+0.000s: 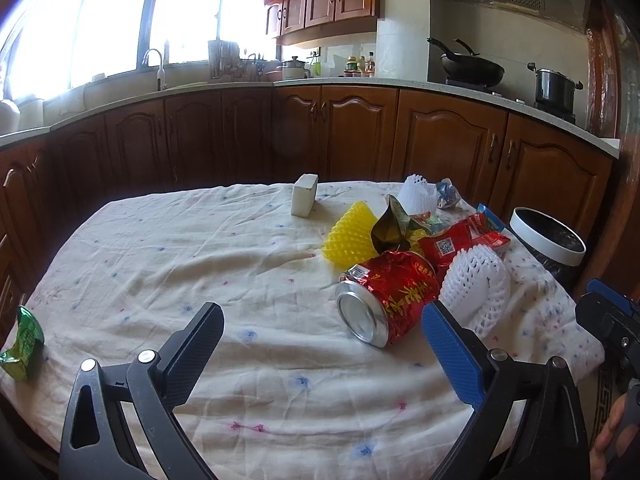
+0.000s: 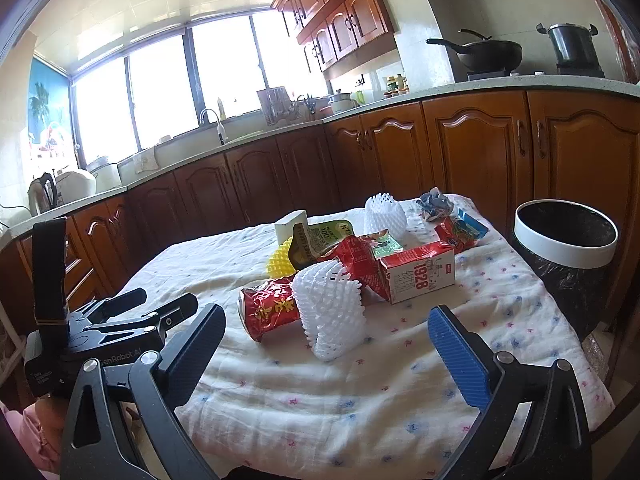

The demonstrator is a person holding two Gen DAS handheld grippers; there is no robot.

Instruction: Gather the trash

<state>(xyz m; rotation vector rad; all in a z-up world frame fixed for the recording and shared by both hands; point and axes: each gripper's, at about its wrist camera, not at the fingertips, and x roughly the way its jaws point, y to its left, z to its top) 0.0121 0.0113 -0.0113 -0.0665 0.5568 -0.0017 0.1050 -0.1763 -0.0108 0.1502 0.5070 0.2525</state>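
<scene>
Gaping empty, both tongs [image 1: 322,320] [image 2: 326,324] over crinkled red can [image 1: 384,300], white foam netting [image 2: 332,312].

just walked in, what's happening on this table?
A person holds a claw in each hand over a cloth-covered table, clearing trash. Both the left claw and right claw are open and empty. The litter pile, with a red can, white foam net and milk carton, sits untouched. The lined bin waits beside the table.
</scene>
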